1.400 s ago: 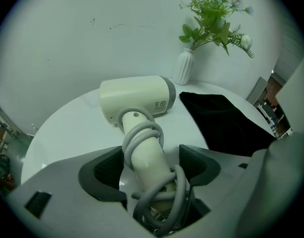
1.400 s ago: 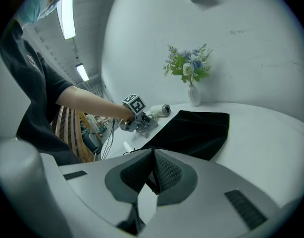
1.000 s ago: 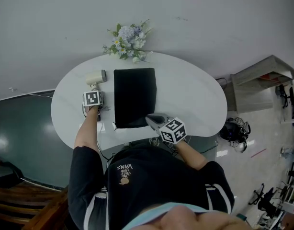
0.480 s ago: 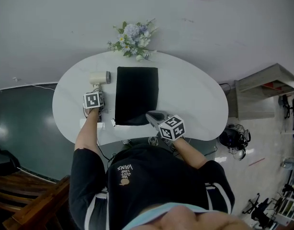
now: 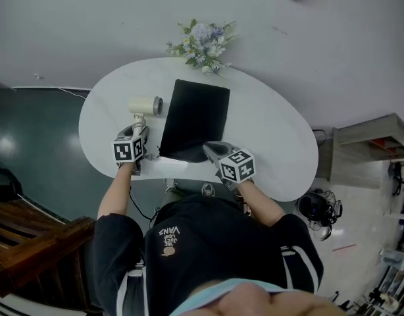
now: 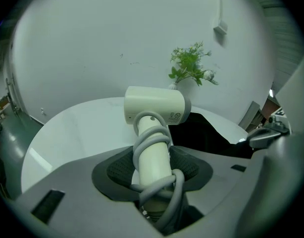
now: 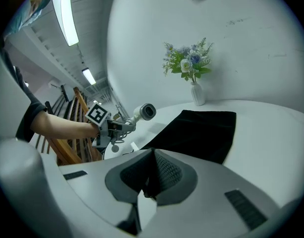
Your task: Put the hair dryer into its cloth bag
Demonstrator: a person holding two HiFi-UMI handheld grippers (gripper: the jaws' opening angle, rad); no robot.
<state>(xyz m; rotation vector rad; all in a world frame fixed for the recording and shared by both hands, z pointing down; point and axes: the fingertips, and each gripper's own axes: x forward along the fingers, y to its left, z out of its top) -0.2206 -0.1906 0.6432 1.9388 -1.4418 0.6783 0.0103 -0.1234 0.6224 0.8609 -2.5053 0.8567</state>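
My left claw (image 6: 152, 166) has just been closing and now clamps the dryer (image 6: 154, 108) by its handle (image 6: 153, 155), the pads pressing on either side with the grey cord (image 6: 164, 185) wound round the handle between them. The dryer's cream barrel sticks out beyond the claw tips, lying crosswise with its open end turned right toward the bag (image 5: 195, 117). From the right claw's camera the dryer looks lifted off the surface (image 5: 268, 130), over its left part, though I can't be sure of the gap. The bag is black and lies flat in the middle of the white surface, its long side running from near to far, just right of the dryer. My right claw (image 5: 212, 149) is at the bag's near right corner with its jaws pressed narrow together, a pinch of the dark cloth caught between the pads. A vase of flowers (image 5: 203, 39) stands at the far edge of the surface, beyond the bag and well apart from both claws.
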